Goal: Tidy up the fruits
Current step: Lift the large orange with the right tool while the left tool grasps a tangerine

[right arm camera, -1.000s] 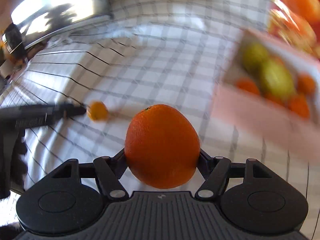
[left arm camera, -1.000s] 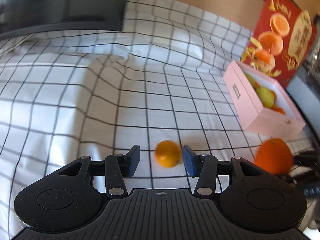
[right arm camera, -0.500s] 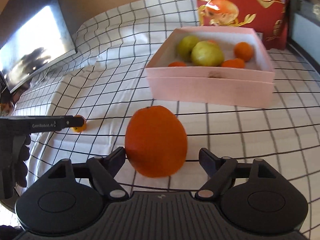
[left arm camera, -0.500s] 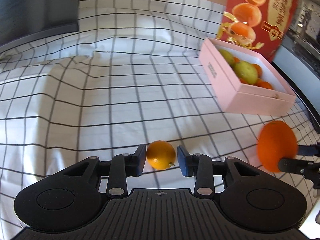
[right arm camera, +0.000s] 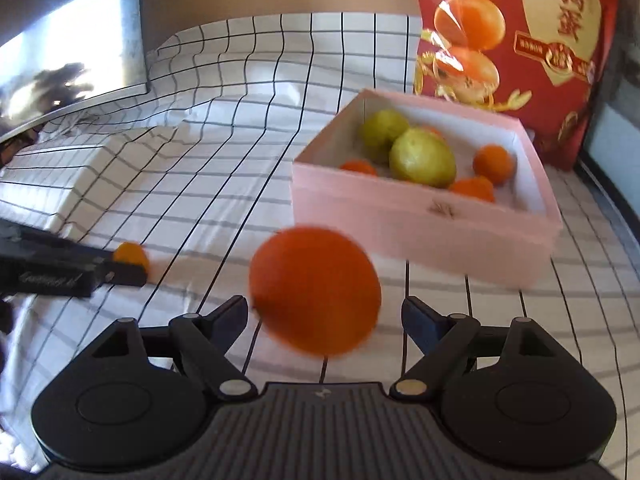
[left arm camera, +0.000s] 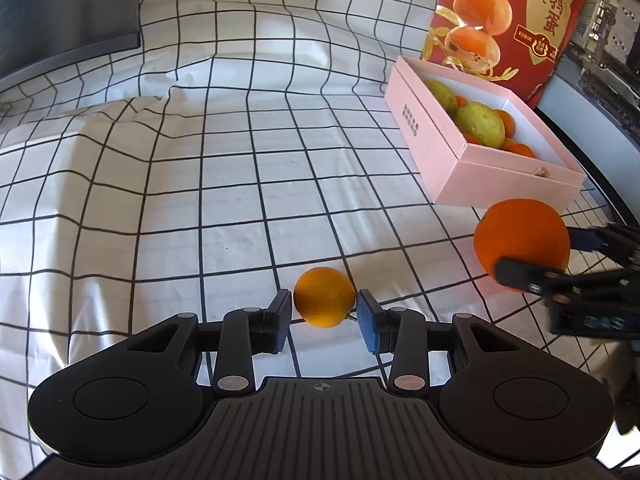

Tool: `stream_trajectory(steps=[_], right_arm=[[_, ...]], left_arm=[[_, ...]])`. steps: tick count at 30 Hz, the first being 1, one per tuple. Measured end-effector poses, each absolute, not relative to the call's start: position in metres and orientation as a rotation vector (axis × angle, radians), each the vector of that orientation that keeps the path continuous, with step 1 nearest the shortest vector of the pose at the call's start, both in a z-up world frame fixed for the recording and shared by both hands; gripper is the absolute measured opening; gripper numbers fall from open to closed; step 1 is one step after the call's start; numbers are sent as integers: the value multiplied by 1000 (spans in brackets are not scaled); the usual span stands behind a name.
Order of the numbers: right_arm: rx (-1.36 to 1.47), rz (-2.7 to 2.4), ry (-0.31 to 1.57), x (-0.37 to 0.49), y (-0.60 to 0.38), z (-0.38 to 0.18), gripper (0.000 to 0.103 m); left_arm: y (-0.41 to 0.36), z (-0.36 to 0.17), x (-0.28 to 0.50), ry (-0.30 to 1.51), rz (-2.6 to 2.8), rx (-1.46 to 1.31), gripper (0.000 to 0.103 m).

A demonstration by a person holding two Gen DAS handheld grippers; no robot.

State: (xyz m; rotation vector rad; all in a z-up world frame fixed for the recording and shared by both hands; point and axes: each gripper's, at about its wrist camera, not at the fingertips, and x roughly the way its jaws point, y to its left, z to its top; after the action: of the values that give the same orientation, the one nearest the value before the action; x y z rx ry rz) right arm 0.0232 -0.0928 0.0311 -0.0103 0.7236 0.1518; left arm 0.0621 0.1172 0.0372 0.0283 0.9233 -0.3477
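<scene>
Left wrist view: the left hand-held gripper (left arm camera: 324, 318) has its jaws closed against a small orange (left arm camera: 324, 297) just above the checked cloth (left arm camera: 200, 184) on the tabletop. Only this view shows the printed side of the pink box (left arm camera: 440, 148). Right wrist view: the right hand-held gripper (right arm camera: 324, 314) has its jaws spread; a large orange (right arm camera: 315, 290), blurred, sits between them with a clear gap at the right finger, while contact at the left finger cannot be determined. This view looks into the box: two green-yellow fruits (right arm camera: 422, 157) and several small oranges (right arm camera: 493, 163) lie inside. A red printed bag (right arm camera: 520, 40) stands just behind the box.
</scene>
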Motion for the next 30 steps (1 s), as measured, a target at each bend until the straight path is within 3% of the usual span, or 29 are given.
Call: stream_trajectory(steps=[12,16,24,27,29,30], right_arm=[[-11,187,783,63,-79,9,89],[-17,209,815,65,-78,6,103],[-57,185,798,61,-73,4,103],[-67,187,775,55,-70,6,91],[-90,166,749,51,-70,12,75],[-90,171,746,50,-72,15,75]], left_arm=[[120,32,64,940,-345,-12,45],[122,32,64,938,-349,-30,45],[124,30,60,916,-354,-54,44],[125,30,59,913,-355,-60,44],[126,30,59,913,-356,-60,44],[126,30,59,913,-356,-55,44]])
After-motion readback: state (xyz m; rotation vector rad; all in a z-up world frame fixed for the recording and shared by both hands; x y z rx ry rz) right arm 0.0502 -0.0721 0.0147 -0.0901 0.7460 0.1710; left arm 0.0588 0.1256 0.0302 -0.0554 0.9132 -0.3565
